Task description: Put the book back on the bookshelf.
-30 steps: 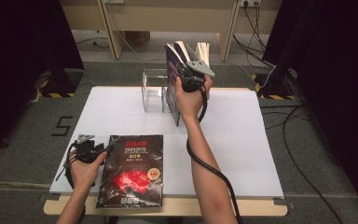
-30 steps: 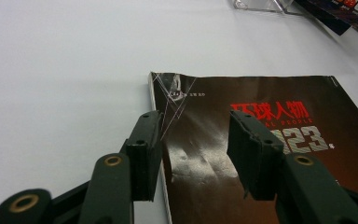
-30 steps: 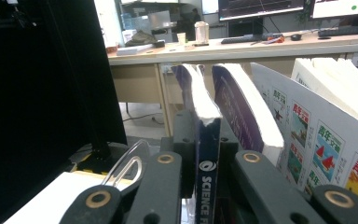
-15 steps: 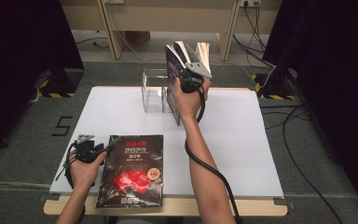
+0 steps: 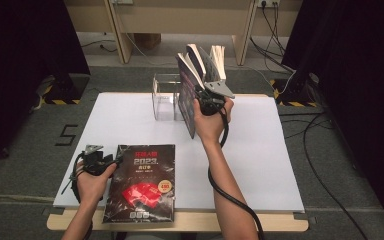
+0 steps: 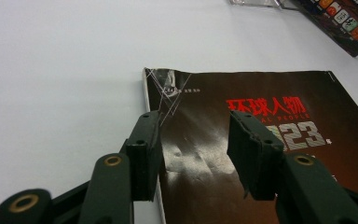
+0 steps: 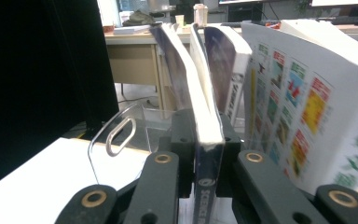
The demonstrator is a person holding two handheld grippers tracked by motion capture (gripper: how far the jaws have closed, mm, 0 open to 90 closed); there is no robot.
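My right gripper (image 5: 203, 96) is shut on the lower spine of an upright magazine (image 7: 208, 154), held above the white table (image 5: 280, 165). Its jaws have just eased open a little, but the pads still press on the spine. Other books (image 5: 215, 57) fan out beside that magazine; a thick one with a colourful cover (image 7: 307, 107) stands at its right. A dark magazine with red print (image 5: 142, 182) lies flat at the table's near edge. My left gripper (image 6: 193, 130) rests open over that magazine's top left corner, nothing pinched, and sits at the magazine's left side (image 5: 116, 161).
A clear acrylic stand (image 5: 165, 95) with a slot handle (image 7: 120, 135) stands at the back of the table, just left of the held books. Black curtains flank both sides. Wooden desk legs and cables lie on the floor beyond.
My right hand has brought the fanned books a little nearer and to the right, away from the acrylic stand. The left hand and the flat magazine have stayed put.
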